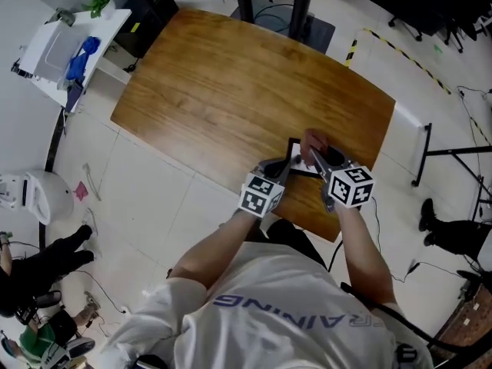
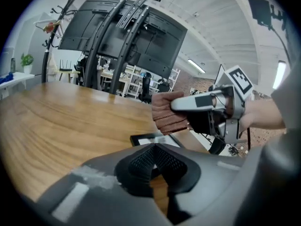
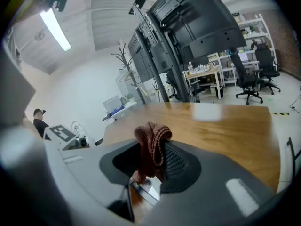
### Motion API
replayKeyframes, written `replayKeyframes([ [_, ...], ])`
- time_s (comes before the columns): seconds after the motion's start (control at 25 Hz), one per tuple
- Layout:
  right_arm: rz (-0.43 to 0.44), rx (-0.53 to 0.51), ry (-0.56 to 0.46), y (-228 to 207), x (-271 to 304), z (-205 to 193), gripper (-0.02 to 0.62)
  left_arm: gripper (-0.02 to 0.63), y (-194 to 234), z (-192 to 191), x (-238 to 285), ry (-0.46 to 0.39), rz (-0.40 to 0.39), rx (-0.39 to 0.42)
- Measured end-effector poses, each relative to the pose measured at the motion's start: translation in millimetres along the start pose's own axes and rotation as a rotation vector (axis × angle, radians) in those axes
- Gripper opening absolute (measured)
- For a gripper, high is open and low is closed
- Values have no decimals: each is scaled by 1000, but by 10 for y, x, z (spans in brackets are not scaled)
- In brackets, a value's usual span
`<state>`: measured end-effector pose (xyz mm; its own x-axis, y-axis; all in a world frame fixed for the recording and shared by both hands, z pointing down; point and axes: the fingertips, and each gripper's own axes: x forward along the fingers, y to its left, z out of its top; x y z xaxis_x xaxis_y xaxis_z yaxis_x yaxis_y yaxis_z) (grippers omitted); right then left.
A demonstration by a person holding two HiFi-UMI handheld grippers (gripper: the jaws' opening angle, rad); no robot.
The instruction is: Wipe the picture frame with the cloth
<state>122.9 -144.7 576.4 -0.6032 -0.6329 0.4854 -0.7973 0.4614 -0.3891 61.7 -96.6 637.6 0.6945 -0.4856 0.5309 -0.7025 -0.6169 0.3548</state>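
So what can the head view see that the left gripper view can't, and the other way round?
Only the head view: the person's white shirt and the white side table. Only the left gripper view: the left tool, its jaws closed at the tips, and the big black screens behind. Both: the brown wooden table, the black-rimmed picture frame lying on it, and the right tool gripping the reddish-brown knitted cloth.

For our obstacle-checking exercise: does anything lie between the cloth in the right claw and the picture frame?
Nothing visible does. The right claw holds the cloth directly over the picture frame.
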Motion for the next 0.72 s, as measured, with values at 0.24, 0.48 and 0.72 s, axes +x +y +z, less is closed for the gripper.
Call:
replayKeyframes([
  [0.24, 28, 26, 140, 89, 427, -308, 118, 3, -58, -426, 186, 105, -20, -27],
  [0.48, 33, 55, 187, 181, 593, -478, 118, 3, -50, -441, 251, 124, -25, -25],
  [0.72, -5, 54, 202, 122, 652, -520, 118, 3, -45, -460, 252, 154, -23, -52],
])
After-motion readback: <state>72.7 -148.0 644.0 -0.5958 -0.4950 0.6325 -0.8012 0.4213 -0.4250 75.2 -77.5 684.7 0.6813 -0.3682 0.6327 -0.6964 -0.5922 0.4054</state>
